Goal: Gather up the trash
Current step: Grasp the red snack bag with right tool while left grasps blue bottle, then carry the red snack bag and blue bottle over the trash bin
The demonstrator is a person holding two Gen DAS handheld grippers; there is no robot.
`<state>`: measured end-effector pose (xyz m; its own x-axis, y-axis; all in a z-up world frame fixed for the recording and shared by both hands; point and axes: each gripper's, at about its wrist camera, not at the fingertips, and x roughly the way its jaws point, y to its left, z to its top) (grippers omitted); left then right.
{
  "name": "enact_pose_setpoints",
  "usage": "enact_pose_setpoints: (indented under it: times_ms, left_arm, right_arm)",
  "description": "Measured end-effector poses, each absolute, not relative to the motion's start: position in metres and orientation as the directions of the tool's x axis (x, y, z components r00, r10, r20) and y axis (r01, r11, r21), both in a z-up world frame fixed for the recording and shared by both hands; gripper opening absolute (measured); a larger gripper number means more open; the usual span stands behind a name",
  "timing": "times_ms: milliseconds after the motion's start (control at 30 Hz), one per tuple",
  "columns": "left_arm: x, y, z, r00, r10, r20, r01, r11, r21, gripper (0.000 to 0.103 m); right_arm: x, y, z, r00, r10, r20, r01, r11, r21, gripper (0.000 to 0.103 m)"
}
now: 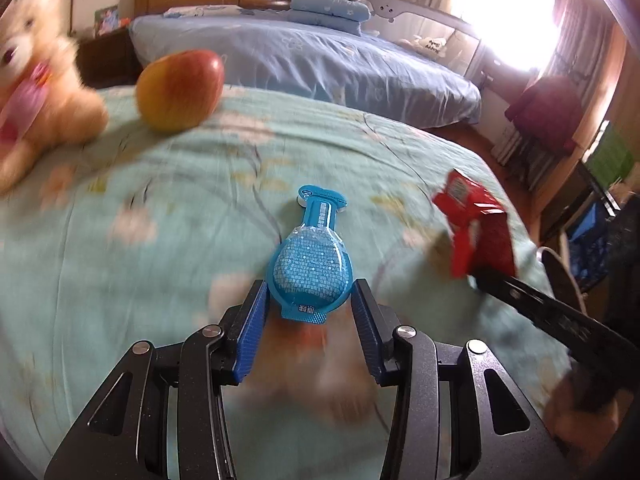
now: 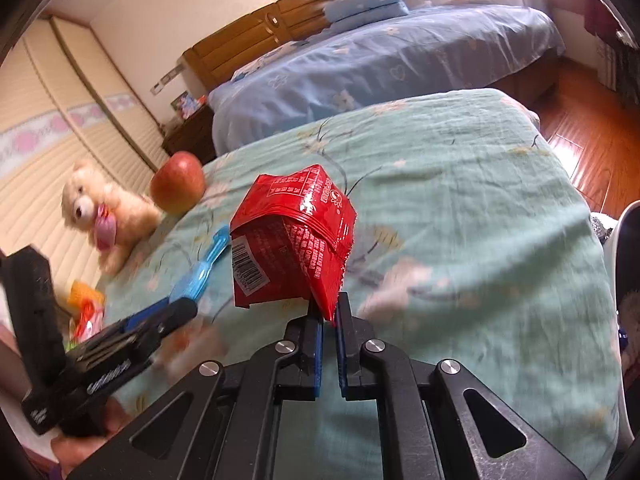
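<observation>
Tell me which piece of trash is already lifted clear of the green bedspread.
The red wrapper, pinched by its corner in the right gripper and hanging above the bedspread. The blue pouch sits between the left gripper's fingers, low over the cover.

Glaring window backlight, motion-blurred bedspread, dark fisheye-warped corners.

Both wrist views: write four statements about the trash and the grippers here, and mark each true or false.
1. The right gripper pinches the red wrapper. True.
2. The left gripper is empty. False: the blue packet sits between its fingers, held.
3. The apple lies beside the teddy bear on the green bedspread. True.
4. The red wrapper lies flat on the bedspread. False: it is lifted clear of it.
</observation>
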<state>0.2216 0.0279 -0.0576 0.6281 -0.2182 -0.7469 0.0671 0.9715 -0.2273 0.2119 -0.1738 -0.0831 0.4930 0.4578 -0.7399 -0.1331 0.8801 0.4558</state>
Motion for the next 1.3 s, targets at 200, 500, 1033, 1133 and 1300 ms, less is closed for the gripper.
enact_pose_setpoints:
  times_ms: [200, 500, 1033, 1133, 1300]
  left_arm:
    - [0.197, 0.032, -0.059, 0.631, -0.223, -0.743, 0.043, 0.966, -0.253, 0.042]
    - [0.189, 0.023, -0.057, 0.666, -0.2, -0.719, 0.072, 0.976, -0.204, 0.042]
    - [0.195, 0.009, -0.06, 0.624, -0.161, -0.765, 0.103, 0.987, -0.123, 0.071]
    - [0.203, 0.007, -0.065, 0.609, -0.139, -0.781, 0.09, 0.99, -0.106, 0.063]
    - [0.205, -0.005, -0.063, 0.618, -0.129, -0.776, 0.121, 0.99, -0.068, 0.045]
  right_arm:
    - [0.201, -0.171, -0.08, 0.474, 0.447, -0.759, -0.159, 0.891, 0.426, 0.022]
    - [0.2, -0.155, -0.069, 0.502, 0.405, -0.764, -0.23, 0.914, 0.333, 0.053]
    - [0.174, -0.172, -0.061, 0.545, 0.385, -0.745, -0.193, 0.922, 0.336, 0.007]
    - [0.163, -0.181, -0.059, 0.55, 0.391, -0.738, -0.177, 0.918, 0.355, 0.007]
    - [0.15, -0.194, -0.054, 0.561, 0.394, -0.728, -0.157, 0.914, 0.374, 0.007]
